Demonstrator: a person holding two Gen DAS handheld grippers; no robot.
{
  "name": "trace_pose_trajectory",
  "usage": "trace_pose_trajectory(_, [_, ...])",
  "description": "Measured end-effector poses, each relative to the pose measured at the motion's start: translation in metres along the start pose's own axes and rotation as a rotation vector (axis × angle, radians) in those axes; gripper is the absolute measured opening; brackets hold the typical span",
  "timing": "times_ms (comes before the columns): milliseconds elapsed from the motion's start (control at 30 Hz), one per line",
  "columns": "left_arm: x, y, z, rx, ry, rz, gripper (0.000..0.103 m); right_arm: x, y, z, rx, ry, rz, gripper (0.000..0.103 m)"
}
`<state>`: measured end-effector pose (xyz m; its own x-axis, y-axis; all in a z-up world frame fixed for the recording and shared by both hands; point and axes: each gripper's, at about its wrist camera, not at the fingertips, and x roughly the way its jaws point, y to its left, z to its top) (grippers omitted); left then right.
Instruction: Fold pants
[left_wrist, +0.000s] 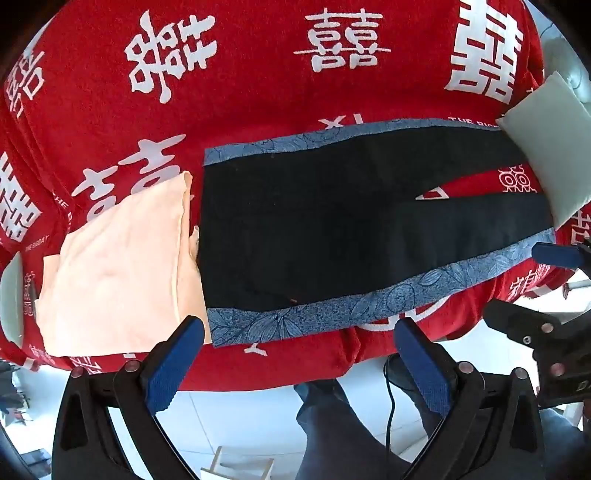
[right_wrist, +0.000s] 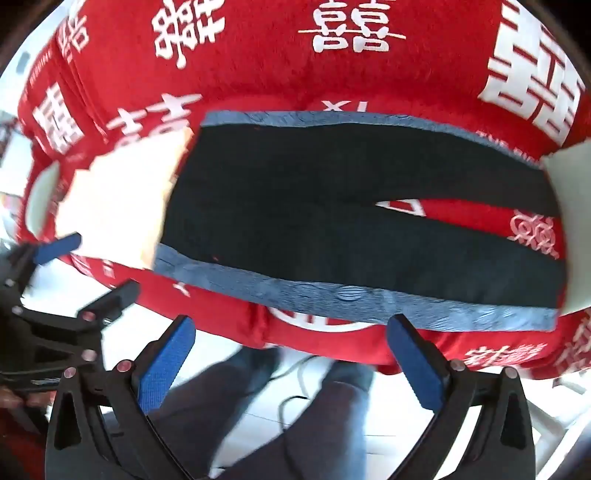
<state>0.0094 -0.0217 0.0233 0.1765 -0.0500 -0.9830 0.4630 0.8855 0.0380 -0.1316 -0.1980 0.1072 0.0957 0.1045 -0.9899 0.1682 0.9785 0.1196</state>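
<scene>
Pants: the pants (left_wrist: 314, 229) (right_wrist: 314, 206) lie flat and unfolded on the red blanket, black with a blue patterned band along the near and far side seams.
Waist: the waist end sits at the left, its edge touching the peach cloth.
Legs: the two legs run to the right and part there, with a wedge of red showing between them; their far-right ends pass under the pale cushion.
Near seam: the near blue band lies close to the blanket's near edge, just beyond both grippers.
Peach cloth: a folded peach cloth (left_wrist: 122, 273) (right_wrist: 118, 199) lies just left of the pants on the same blanket.
Pale cushion: a pale cushion (left_wrist: 550, 155) (right_wrist: 576, 229) rests at the right, over the leg ends.
Blanket: the red blanket (left_wrist: 258, 96) (right_wrist: 277, 74), printed with white characters, covers the whole surface.
Left gripper: the left gripper (left_wrist: 299, 332) (right_wrist: 59, 247) hangs near the blanket's near edge by the waist corner, its blue pads spread wide and grasping nothing.
Right gripper: the right gripper (right_wrist: 291, 328) (left_wrist: 554, 254) hangs near the blanket's near edge in front of the near leg, fingers released and apart, clear of the cloth.
Floor: below the blanket's edge, a white floor (left_wrist: 240, 410) with a black cable and the person's dark-trousered legs.
</scene>
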Motion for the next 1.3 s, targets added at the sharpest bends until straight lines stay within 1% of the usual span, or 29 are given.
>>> trace_pose_trajectory(33, [0.000,-0.001,0.001,0.000,-0.005,0.001,0.103,-0.001,0.001,0.000,0.000,-0.002,-0.010,0.103])
trace_pose_trajectory(167, [-0.002,-0.006,0.004,0.016,-0.007,-0.006,0.103,-0.003,-0.017,0.001,0.034,-0.011,-0.021,0.103])
trace_pose_trajectory(267, [-0.003,-0.010,0.006,0.035,-0.015,0.029,0.103,-0.003,-0.036,0.003,0.079,-0.004,-0.036,0.103])
trace_pose_trajectory(367, [-0.007,-0.010,0.008,0.035,-0.033,0.036,0.103,-0.001,-0.045,0.004,0.114,0.000,-0.044,0.103])
trace_pose_trajectory(800, [-0.009,-0.013,0.011,0.019,-0.047,0.051,0.103,-0.005,-0.058,0.004,0.150,0.002,-0.073,0.103])
trace_pose_trajectory(967, [-0.009,-0.012,0.010,0.022,-0.050,0.054,0.103,-0.003,-0.056,0.003,0.148,0.006,-0.075,0.103])
trace_pose_trajectory(1300, [-0.011,-0.006,0.009,-0.011,-0.055,0.055,0.103,-0.001,-0.056,0.003,0.140,0.017,-0.088,0.103])
